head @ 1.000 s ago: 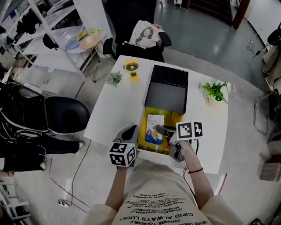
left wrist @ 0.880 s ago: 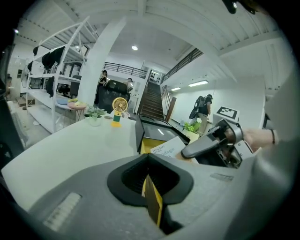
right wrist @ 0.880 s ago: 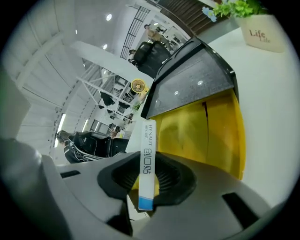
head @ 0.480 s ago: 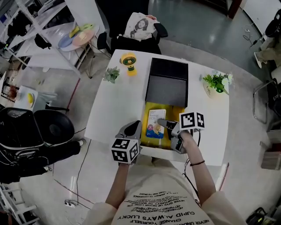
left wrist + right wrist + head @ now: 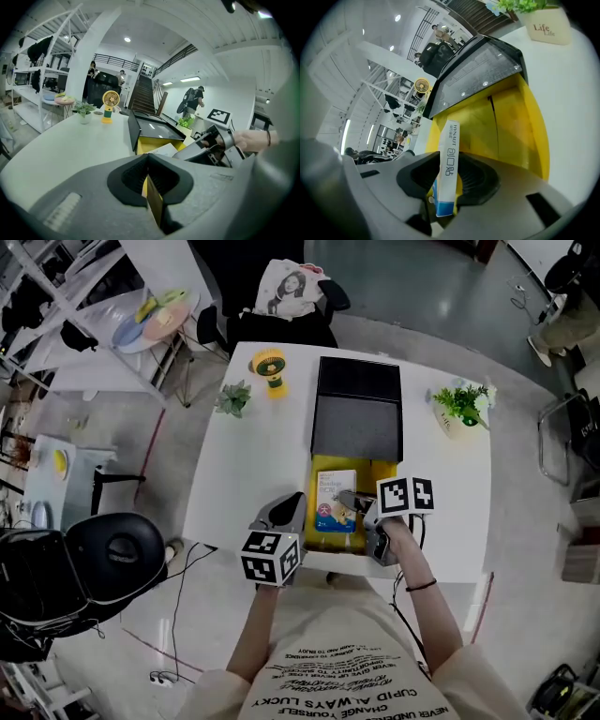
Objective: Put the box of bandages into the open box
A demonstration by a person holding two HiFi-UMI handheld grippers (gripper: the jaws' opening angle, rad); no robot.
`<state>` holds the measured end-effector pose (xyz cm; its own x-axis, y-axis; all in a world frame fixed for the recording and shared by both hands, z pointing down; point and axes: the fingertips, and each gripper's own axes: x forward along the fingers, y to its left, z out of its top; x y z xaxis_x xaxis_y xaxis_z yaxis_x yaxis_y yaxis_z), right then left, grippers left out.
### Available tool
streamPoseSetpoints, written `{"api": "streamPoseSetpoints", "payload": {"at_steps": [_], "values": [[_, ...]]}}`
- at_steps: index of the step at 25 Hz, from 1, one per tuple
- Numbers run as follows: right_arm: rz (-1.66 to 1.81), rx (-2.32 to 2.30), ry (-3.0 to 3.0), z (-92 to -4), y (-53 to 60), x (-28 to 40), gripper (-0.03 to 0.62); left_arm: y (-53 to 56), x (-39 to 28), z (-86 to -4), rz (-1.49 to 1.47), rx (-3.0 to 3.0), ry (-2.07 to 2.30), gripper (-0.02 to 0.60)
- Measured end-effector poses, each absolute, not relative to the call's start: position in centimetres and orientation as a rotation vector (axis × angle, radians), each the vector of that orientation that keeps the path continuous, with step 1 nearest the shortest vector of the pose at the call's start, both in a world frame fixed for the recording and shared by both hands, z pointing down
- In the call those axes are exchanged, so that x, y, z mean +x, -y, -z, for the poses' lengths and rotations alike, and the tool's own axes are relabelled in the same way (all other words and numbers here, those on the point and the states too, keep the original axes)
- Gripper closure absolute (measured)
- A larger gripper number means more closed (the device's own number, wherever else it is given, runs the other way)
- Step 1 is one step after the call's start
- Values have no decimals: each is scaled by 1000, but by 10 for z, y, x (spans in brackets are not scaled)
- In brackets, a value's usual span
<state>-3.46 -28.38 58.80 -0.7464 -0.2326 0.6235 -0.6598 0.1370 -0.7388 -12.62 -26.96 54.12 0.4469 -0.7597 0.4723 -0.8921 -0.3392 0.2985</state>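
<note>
The open box (image 5: 382, 480) has a yellow inside and a black lid (image 5: 357, 426) raised at its far side; it sits on the white table (image 5: 253, 460). My right gripper (image 5: 347, 502) is shut on the box of bandages (image 5: 336, 495), a white and blue carton held over the box's near left part. In the right gripper view the carton (image 5: 450, 154) stands on edge between the pads, with the yellow inside (image 5: 506, 122) beyond. My left gripper (image 5: 288, 513) is at the box's near left corner, shut on a thin yellow wall (image 5: 152, 199).
At the table's far left stand a yellow desk fan (image 5: 267, 367) and a small plant (image 5: 232, 398); a potted plant (image 5: 459, 412) is at the far right. A chair with a bag (image 5: 289, 294) stands behind the table, a black chair (image 5: 120, 551) to the left.
The head view has shifted a little. The right gripper still holds the carton over the yellow box, almost in the same place. The left gripper has stayed at the box's near corner.
</note>
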Motion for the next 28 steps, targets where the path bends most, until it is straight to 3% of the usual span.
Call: {"api": "streamPoseSetpoints", "payload": {"at_steps": [28], "values": [[-1006, 1092, 2053, -600, 278, -47, 307, 272, -116, -547, -394, 2228, 1315, 560]]}}
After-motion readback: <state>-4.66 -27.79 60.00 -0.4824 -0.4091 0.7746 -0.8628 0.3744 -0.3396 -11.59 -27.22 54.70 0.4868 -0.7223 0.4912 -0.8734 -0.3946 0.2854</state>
